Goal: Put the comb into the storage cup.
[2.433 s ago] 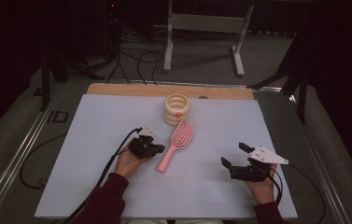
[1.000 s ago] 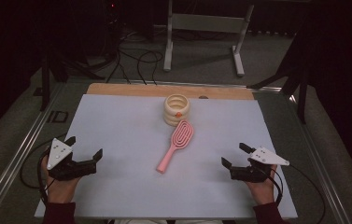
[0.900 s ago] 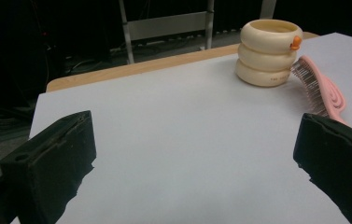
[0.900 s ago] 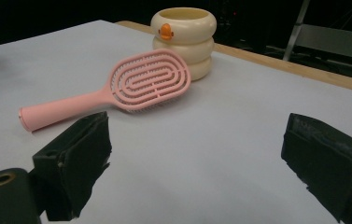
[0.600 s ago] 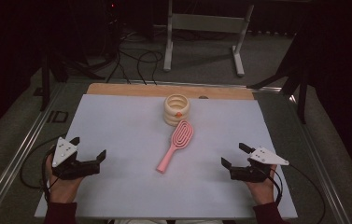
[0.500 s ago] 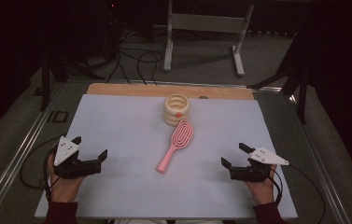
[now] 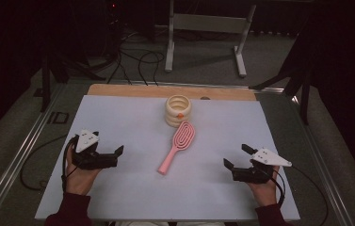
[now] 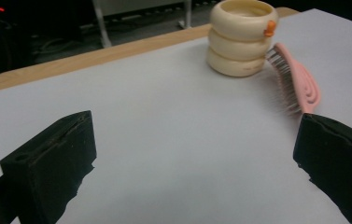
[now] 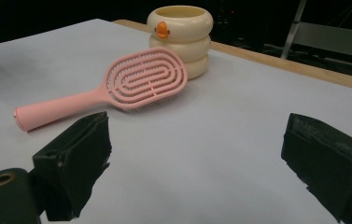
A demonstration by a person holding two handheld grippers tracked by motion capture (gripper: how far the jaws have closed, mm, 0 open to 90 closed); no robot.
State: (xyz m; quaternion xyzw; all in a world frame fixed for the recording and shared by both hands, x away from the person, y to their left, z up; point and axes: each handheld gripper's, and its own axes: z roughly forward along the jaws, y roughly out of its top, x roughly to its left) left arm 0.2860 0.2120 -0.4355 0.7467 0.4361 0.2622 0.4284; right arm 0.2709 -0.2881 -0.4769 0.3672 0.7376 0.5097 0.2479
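The pink hairbrush (image 7: 177, 146) lies in the middle of the table (image 7: 133, 117), bristles down, its head touching the cream ringed cup (image 7: 178, 110) behind it and its handle pointing toward the person. The left tool (image 7: 109, 157) rests near the table's left edge, well apart from the brush, its jaws spread wide and holding nothing. The right tool (image 7: 236, 157) sits near the right edge, also well apart from the brush, jaws likewise spread and empty. The table is covered by a pale sheet, with a strip of bare wood (image 7: 165, 91) along its far edge. Beyond it, the room is dark, with cables (image 7: 133, 59) on a grey floor and a metal stand (image 7: 208, 28). The cup bears a small orange mark (image 9: 163, 29); no writing is readable.
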